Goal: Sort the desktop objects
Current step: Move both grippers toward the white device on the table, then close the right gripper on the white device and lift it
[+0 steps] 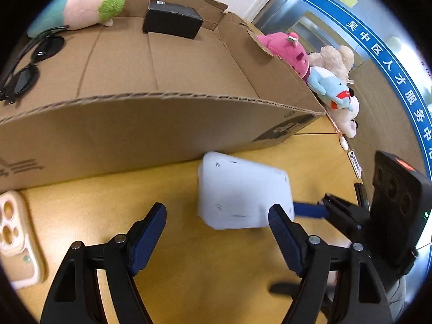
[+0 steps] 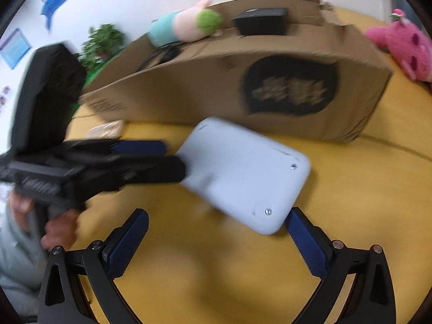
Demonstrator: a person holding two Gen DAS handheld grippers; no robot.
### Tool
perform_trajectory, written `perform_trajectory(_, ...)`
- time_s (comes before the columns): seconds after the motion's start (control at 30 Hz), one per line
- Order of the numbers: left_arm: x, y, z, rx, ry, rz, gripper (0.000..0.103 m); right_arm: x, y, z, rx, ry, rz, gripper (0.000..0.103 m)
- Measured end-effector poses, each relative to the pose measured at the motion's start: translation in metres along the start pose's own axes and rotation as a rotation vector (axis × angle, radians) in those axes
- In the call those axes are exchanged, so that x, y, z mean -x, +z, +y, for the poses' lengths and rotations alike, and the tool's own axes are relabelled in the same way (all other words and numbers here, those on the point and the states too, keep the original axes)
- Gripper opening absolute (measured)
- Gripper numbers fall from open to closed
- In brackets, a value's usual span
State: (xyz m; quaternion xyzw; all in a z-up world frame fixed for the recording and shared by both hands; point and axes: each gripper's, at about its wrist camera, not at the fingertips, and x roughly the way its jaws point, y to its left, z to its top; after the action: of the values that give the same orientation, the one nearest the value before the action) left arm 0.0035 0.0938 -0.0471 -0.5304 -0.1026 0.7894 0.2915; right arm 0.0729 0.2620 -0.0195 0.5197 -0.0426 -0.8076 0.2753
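Note:
A pale white, flat device with rounded corners lies on the yellow table in front of an open cardboard box. My left gripper is open. Its right fingertip overlaps the device's near right corner, and the left one is well clear. From the right, a blue finger of my right gripper reaches the device's edge. In the right wrist view my right gripper is open just short of the device. My left gripper comes in at the device's left edge; contact cannot be told through the blur.
The box holds black sunglasses, a small black box and a pink and green plush. A phone case lies at the left. A pink plush and a blue and white plush sit right of the box.

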Motion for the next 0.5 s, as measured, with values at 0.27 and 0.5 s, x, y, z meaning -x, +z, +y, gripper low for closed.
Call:
perform_trajectory(0.27, 0.021, -0.014, 0.014, 0.037, -0.002, -0.018, 0.078, 0.011, 0.001, 0.010, 0.126, -0.095, -0.043, 0.103)
perform_trajectory(0.5, 0.022, -0.020, 0.021, 0.080, 0.011, -0.016, 0.078, -0.021, 0.015, 0.028, 0.265, -0.189, 0.006, 0.103)
